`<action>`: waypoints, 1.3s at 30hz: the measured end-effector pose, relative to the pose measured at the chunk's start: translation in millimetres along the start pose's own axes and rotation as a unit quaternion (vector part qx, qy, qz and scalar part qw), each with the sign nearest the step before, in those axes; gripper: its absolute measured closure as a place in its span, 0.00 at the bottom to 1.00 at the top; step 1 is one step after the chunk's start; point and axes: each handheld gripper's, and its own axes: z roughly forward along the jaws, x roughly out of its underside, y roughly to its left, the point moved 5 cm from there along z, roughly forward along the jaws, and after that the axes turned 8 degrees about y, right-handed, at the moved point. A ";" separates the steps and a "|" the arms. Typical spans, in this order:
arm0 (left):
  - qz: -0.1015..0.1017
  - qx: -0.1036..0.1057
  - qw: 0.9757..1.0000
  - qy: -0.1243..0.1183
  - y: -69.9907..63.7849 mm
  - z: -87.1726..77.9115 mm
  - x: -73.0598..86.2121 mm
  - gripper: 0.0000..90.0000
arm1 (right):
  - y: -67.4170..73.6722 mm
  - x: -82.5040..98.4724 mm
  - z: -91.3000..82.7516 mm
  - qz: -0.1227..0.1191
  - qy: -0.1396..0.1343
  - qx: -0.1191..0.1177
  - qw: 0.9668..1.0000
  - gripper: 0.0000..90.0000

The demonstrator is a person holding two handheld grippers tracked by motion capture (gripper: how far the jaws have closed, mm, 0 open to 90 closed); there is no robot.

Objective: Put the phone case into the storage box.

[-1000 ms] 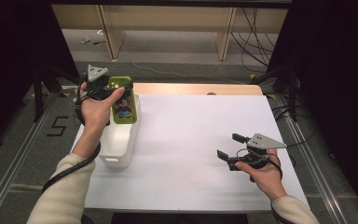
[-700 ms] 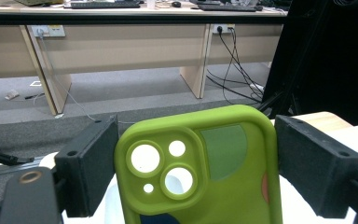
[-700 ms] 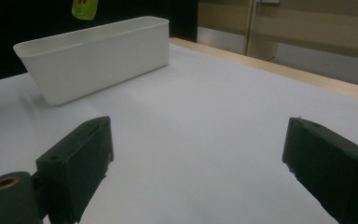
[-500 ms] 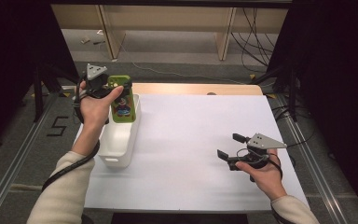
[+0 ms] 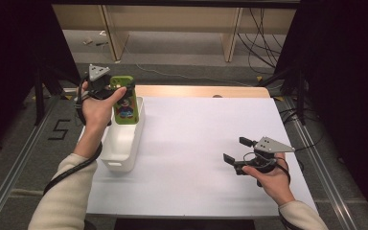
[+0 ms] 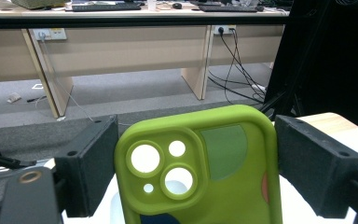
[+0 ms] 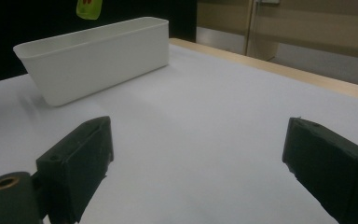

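A lime-green phone case (image 5: 125,101) with a cartoon print hangs upright over the far end of a white bin (image 5: 120,152). My left gripper (image 5: 123,87) is shut on the case's top part. In the left gripper view the case (image 6: 223,158), with its camera cut-outs, sits between my left gripper's (image 6: 196,142) two black jaws, both touching its edges. My right gripper (image 5: 236,150) hovers just above the white table (image 5: 196,129) at the right, jaws wide apart and empty. In the right gripper view, my right gripper (image 7: 200,154) faces the bin (image 7: 98,60), with the case (image 7: 89,8) above it.
A wooden strip (image 5: 201,91) runs along the table's far edge. Beyond it lie grey floor, desk legs and loose cables (image 5: 263,28). Black frame posts stand at both sides.
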 end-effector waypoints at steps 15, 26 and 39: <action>0.012 -0.004 1.000 -0.002 1.0 3.9 -1.1 0.18 | -0.1 0.2 -0.3 0.002 0.002 -0.001 1.000 0.11; 0.015 -0.008 1.000 -0.001 3.9 8.2 -0.4 0.18 | 0.0 0.1 -0.4 0.002 0.002 -0.001 1.000 0.11; 0.019 -0.012 1.000 -0.002 6.6 13.6 -1.7 0.18 | 0.0 0.2 -0.3 0.002 0.002 -0.002 1.000 0.12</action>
